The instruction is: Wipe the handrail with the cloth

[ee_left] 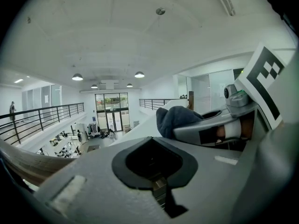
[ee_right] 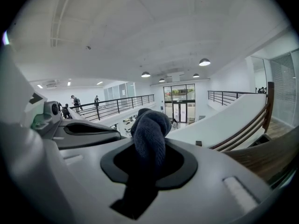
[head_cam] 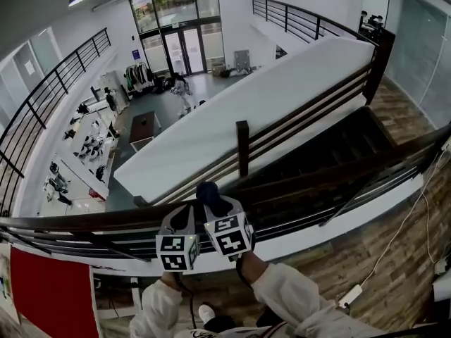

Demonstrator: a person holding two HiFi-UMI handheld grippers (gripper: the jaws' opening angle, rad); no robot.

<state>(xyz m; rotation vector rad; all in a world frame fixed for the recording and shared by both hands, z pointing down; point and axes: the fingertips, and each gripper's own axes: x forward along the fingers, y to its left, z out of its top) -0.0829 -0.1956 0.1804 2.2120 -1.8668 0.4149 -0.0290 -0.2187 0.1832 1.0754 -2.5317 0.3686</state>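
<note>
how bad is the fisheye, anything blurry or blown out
Head view: sharp, but fisheye bows the dark wooden handrail into an arc. Left gripper view: black vignetted corners, near foreground soft. Right gripper view: same corners; dark blue cloth darkens to shadow lower down; lamps bright, no flare.

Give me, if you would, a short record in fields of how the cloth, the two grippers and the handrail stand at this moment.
setting: upper landing overlooking a hall below
handrail: dark wood, runs across the head view
cloth: dark blue, bunched, sticking out from between the right gripper's jaws
right gripper: shut on the cloth, at the handrail
left gripper: jaws together, nothing between them, close beside the right gripper
cloth on handrail: contact cannot be told
</note>
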